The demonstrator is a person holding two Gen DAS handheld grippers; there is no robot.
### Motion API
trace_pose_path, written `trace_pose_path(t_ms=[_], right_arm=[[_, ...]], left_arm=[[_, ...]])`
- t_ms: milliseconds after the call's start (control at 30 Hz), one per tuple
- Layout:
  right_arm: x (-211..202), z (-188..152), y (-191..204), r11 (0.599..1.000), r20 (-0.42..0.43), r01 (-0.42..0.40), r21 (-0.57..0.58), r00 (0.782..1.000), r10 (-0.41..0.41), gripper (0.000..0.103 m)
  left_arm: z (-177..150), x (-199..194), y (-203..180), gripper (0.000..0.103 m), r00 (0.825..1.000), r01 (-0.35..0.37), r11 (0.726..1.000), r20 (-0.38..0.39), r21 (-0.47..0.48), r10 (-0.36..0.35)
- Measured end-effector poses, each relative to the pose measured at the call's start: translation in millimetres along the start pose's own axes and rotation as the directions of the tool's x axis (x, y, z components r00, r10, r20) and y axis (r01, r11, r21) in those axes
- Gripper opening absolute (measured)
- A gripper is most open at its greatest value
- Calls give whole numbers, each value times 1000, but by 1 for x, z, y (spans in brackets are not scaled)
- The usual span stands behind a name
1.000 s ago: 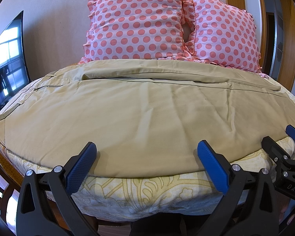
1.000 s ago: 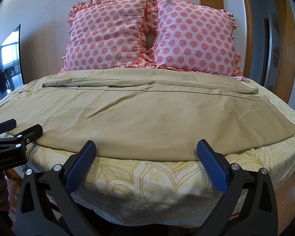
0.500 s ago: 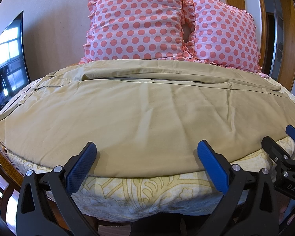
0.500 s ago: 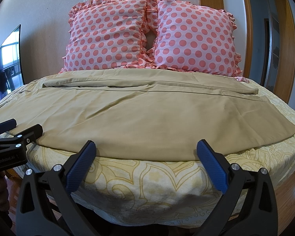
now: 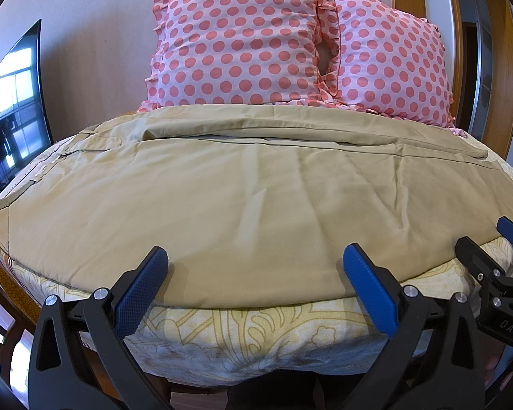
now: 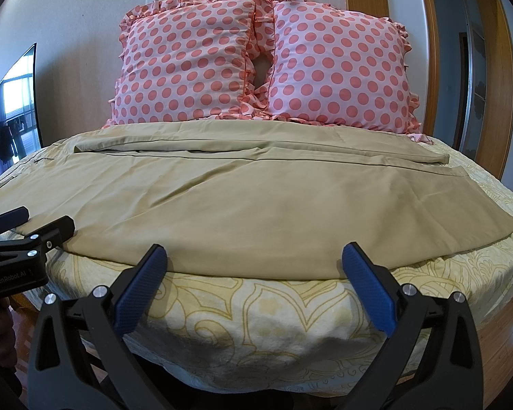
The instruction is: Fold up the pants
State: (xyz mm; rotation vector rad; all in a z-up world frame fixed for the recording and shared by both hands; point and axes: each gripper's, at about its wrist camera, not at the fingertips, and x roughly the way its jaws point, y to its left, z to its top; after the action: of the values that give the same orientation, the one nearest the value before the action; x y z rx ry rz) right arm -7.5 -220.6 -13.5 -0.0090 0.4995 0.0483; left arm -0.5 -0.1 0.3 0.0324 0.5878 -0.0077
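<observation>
Tan pants [image 5: 249, 191] lie spread flat across the bed, waistband at the left, leg hems at the right, one leg behind the other; they also show in the right wrist view [image 6: 242, 198]. My left gripper [image 5: 256, 266] is open and empty, just short of the pants' near edge. My right gripper [image 6: 254, 263] is open and empty at the near edge too, further right. The right gripper shows at the right of the left wrist view [image 5: 492, 242]; the left gripper shows at the left of the right wrist view [image 6: 34, 222].
The bed has a yellow patterned cover [image 6: 263, 314]. Two pink polka-dot pillows [image 6: 256, 61] stand against the wall behind the pants. A dark screen [image 5: 13, 102] stands at the left. A wooden door frame [image 6: 441, 51] is at the right.
</observation>
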Motion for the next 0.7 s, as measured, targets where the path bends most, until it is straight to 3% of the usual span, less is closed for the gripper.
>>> trace_pose_path(t_ms=[233,367,467,533,700], right_arm=[[1,-2,1,1000,4,-4,-8,1000,4,101],[2,2,-3,999,-47,-47,-11,998,46,101],[-16,30,-31,996,41,-63,65,997,61,101],[-16,56,-52,995,67,-29,94,998,23,101],[34,132,-115,978,31,89,189,995,-97,101]], left_arm=[[-1,0,1,102,1000,6,1000,13,2,-6],[9,0,6,102,1000,12,1000,-18,-6,-12],[30,-9,11,102,1000,-3,1000,28,-16,3],[51,-10,13,102,998,-17,1000,62,-11,18],[103,9,16,102,991,-67,998,113,2,67]])
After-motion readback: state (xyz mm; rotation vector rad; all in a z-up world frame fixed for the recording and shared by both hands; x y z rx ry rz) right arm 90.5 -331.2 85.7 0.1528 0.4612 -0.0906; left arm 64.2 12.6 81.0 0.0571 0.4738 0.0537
